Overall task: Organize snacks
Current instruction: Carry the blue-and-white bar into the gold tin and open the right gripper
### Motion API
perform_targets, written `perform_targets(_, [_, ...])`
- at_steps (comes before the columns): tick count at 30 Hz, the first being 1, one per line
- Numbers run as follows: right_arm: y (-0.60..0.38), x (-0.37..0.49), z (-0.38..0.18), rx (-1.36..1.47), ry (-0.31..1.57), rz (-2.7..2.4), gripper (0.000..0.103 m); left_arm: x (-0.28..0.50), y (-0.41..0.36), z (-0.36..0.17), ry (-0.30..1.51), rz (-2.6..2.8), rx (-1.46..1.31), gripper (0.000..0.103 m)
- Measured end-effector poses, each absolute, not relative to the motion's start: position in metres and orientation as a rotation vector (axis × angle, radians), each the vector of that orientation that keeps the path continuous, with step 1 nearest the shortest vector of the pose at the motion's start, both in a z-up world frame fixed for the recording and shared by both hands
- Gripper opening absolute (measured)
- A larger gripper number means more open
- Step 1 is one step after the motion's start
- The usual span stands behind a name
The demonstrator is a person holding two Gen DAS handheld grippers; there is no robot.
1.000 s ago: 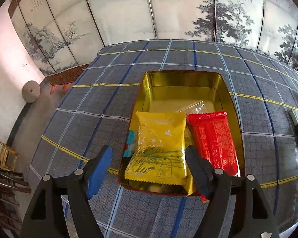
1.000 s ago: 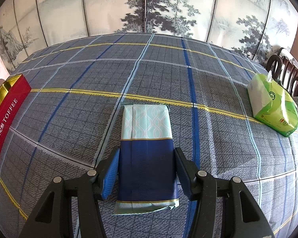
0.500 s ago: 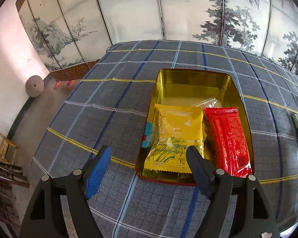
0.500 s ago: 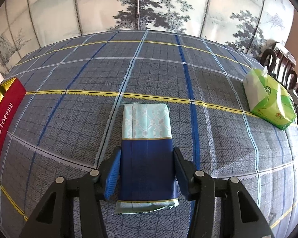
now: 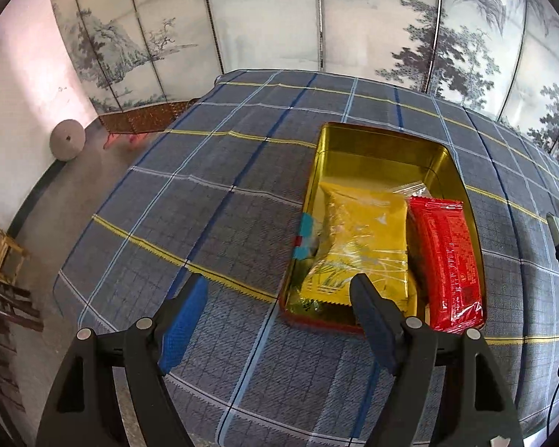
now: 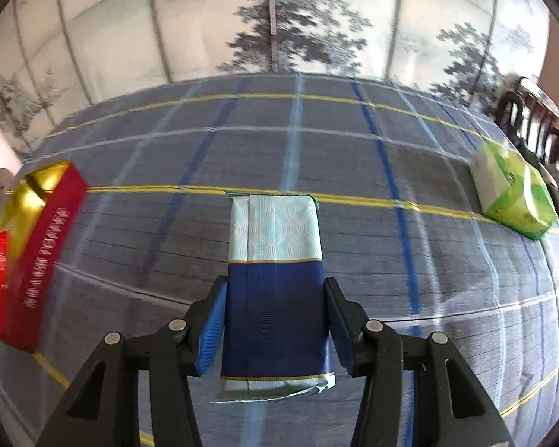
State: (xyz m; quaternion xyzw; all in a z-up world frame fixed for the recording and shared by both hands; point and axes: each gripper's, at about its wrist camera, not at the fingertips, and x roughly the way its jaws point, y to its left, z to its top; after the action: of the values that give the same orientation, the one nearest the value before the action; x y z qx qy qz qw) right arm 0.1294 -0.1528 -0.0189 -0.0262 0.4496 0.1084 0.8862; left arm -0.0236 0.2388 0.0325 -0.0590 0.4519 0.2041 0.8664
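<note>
right gripper (image 6: 275, 320) pinching blue-and-pale packet (image 6: 275, 279) above plaid desk (image 6: 391, 260). left gripper (image 5: 279, 309) spread, empty, near gold tin (image 5: 376, 149) holding yellow packet (image 5: 361, 238) and red packet (image 5: 447, 260). white lettering on tin's red side blurred, unreadable.

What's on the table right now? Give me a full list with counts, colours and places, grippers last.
tin: 1, gold inside, red outside, on the tablecloth
yellow packet: 1, in the tin, left
red packet: 1, in the tin, right
blue packet: 1, navy and pale teal, between the right gripper's fingers
tissue pack: 1, green and white, far right
tablecloth: 1, grey-blue plaid
left gripper: open, empty
right gripper: shut on the blue packet
</note>
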Motion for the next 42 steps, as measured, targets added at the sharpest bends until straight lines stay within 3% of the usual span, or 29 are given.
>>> perform_targets(16, [-0.011,0.072,0.026,-0.083,0.893,0.544,0.051,-0.042,0.253,0.032,0.945,0.454,-0.169,0.079])
perform_targets(42, [0.09,0.055,0.008,-0.164,0.915,0.632,0.051,-0.062,0.282,0.021,0.986,0.499,-0.226,0.083])
